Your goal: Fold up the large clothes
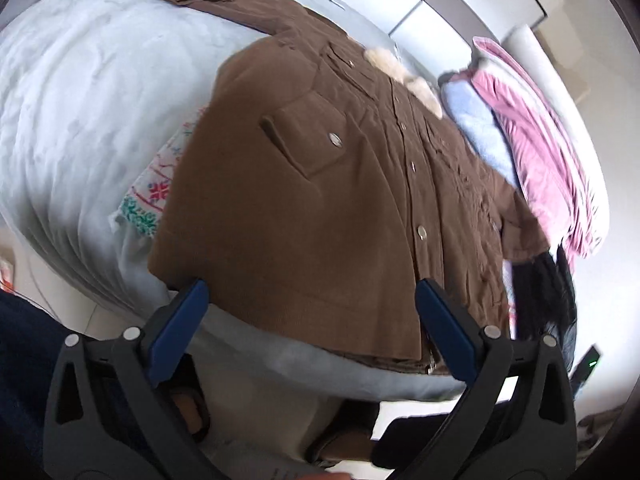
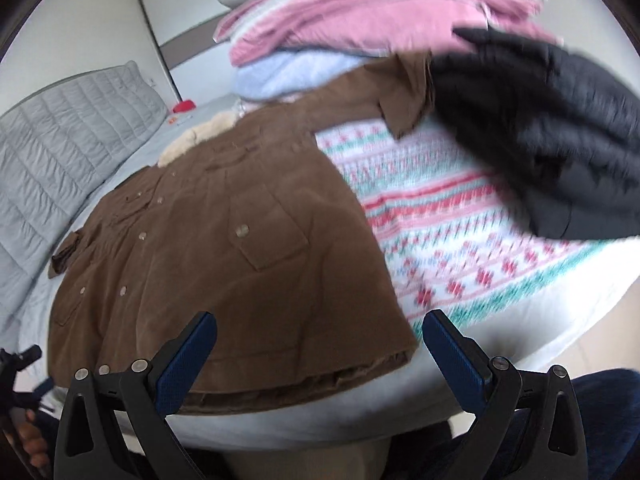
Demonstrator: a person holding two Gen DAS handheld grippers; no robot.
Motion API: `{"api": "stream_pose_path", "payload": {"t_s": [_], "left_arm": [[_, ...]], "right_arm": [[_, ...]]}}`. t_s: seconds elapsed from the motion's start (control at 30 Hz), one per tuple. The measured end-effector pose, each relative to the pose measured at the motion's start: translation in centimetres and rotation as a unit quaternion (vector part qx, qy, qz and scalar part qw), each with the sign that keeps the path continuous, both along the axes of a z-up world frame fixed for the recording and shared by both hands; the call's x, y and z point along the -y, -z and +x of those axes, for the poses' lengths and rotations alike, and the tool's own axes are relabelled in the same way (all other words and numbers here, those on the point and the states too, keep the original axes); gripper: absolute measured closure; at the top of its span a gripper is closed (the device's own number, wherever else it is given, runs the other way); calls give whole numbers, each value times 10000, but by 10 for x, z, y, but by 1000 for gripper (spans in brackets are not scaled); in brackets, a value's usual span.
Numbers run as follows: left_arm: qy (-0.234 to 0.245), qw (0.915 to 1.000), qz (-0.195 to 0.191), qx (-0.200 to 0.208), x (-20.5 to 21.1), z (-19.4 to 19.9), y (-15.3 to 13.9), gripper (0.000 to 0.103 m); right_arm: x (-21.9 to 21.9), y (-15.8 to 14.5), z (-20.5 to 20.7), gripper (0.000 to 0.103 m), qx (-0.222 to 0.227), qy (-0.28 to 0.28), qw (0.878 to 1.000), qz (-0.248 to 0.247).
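Observation:
A brown buttoned coat (image 1: 320,184) with a pale fur collar (image 1: 404,76) lies spread face up on a bed, both sleeves stretched out. It also shows in the right wrist view (image 2: 208,256). My left gripper (image 1: 312,308) is open and empty, just above the coat's bottom hem. My right gripper (image 2: 320,340) is open and empty over the hem's right corner. Neither gripper touches the cloth.
A patterned knit sweater (image 2: 460,232) lies under and beside the coat. A black puffer jacket (image 2: 540,132), a pink garment (image 2: 360,12) and a light blue one (image 2: 280,72) are piled at the right. A grey quilt (image 2: 60,152) lies to the left. The bed edge (image 1: 304,368) is near me.

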State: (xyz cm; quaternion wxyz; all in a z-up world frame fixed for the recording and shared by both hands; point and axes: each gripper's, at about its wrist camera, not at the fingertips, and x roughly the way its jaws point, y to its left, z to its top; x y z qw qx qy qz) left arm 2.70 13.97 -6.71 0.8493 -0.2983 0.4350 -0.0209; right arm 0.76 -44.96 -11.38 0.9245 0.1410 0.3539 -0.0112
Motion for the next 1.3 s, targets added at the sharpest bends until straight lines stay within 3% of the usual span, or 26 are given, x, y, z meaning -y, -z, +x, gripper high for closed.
{"api": "stream_pose_path", "payload": {"t_s": [0.1, 0.23, 0.33, 0.37, 0.47, 0.53, 0.63, 0.7, 0.77, 0.83, 0.93, 1.07, 1.17, 1.3], "left_arm": [[-116, 9994, 227, 238, 3, -3, -9, 1], [-118, 9983, 558, 135, 7, 6, -4, 1], [-113, 9952, 977, -9, 11, 12, 0, 3], [-122, 9930, 1177, -67, 11, 13, 1, 3], [-239, 9869, 1538, -417, 1, 16, 11, 3], [-337, 9886, 1329, -614, -12, 18, 21, 3], [-464, 9902, 1203, -545, -18, 16, 15, 3], [-558, 9895, 1268, -414, -17, 14, 4, 3], [-561, 9867, 1518, -130, -12, 16, -20, 3], [-556, 9822, 1778, 236, -3, 26, -42, 3], [-403, 9766, 1969, 765, 15, 55, -82, 3], [-92, 9755, 1880, 1140, 40, 117, -122, 3], [-2, 9762, 1735, 1301, 52, 166, -133, 3], [-6, 9784, 1612, 1296, 65, 216, -114, 3]], "right_arm": [[16, 18, 11, 5, -364, 120, 9983, 429], [25, 41, 30, 53, -967, 238, 9929, 644], [26, 31, 25, 88, -778, 200, 9952, 554], [26, 24, 21, 90, -702, 279, 9964, 396], [28, 3, 10, 91, -501, 404, 9977, 233], [24, 5, 14, 91, -656, 339, 9973, 29], [7, 16, 26, 84, -1062, 73, 9934, -418], [9, 4, 27, 77, -896, 176, 9950, -410], [17, -21, 25, 51, -444, 383, 9970, -497], [30, -52, 29, 33, 126, 672, 9956, -648], [53, -73, 58, 32, 510, 939, 9937, -352], [83, -69, 134, 32, 243, 1441, 9888, -290], [90, -52, 187, 32, -176, 1562, 9867, -413], [90, -27, 232, 32, -463, 1761, 9756, -1229]]}}
